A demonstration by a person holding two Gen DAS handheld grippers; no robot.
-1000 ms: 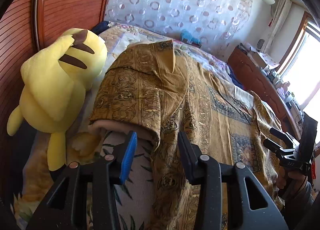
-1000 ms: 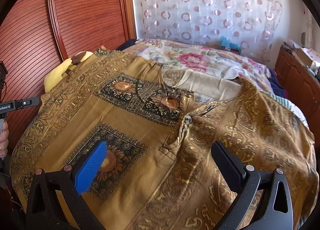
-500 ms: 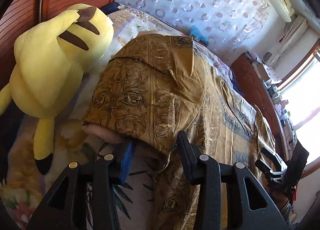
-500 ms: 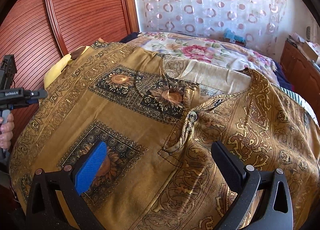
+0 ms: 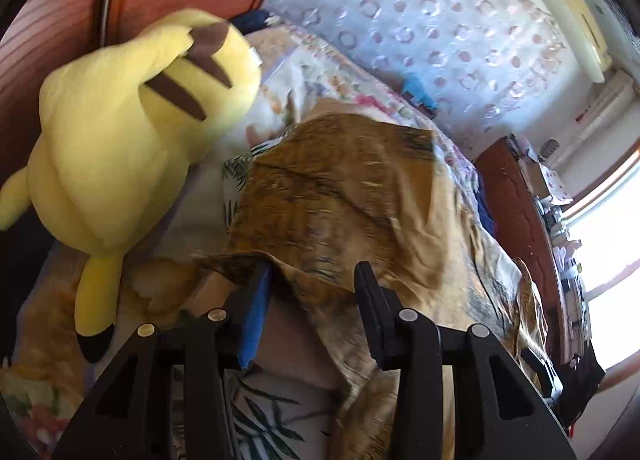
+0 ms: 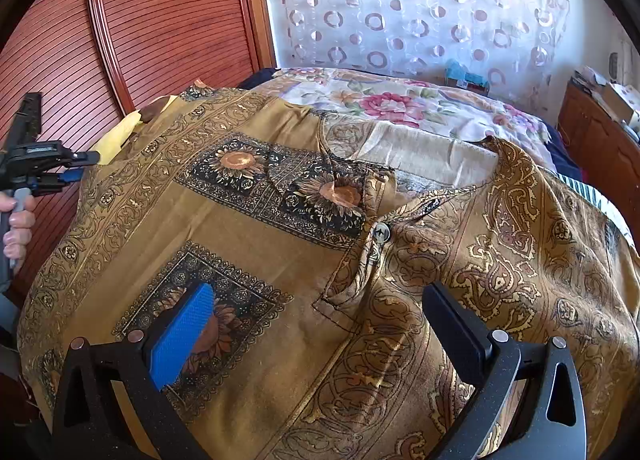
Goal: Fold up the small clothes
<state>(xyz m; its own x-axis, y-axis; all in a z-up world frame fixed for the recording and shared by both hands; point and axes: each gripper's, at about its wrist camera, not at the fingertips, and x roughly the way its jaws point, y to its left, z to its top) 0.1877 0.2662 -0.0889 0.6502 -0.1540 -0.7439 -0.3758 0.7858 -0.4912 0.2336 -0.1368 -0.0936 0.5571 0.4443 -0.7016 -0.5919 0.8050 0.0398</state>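
A golden-brown patterned shirt [image 6: 280,244] with sunflower panels and a button at the neck lies spread front-up across the bed. Its sleeve [image 5: 344,196] shows in the left wrist view, blurred by motion. My left gripper [image 5: 312,272] is at the sleeve's hem, jaws partly apart. The blue-padded finger [image 5: 254,312] has its tip under the hem, the fabric drapes between both fingers, and no pad presses on it. My right gripper [image 6: 320,292] hovers wide open over the shirt's chest, holding nothing. At the far left of the right wrist view a hand [image 6: 18,228] holds the left gripper [image 6: 76,168].
A big yellow plush toy [image 5: 128,140] lies beside the sleeve, against the red-brown slatted wardrobe [image 6: 160,32]. The floral bedsheet [image 6: 400,100] shows beyond the shirt's collar. A wooden dresser [image 6: 600,148] stands along the bed's right side, a dotted curtain [image 6: 400,0] behind.
My left gripper has rolled and moved in to the sleeve's hem, which now lies over its fingertips. The right gripper has stayed where it was, still open.
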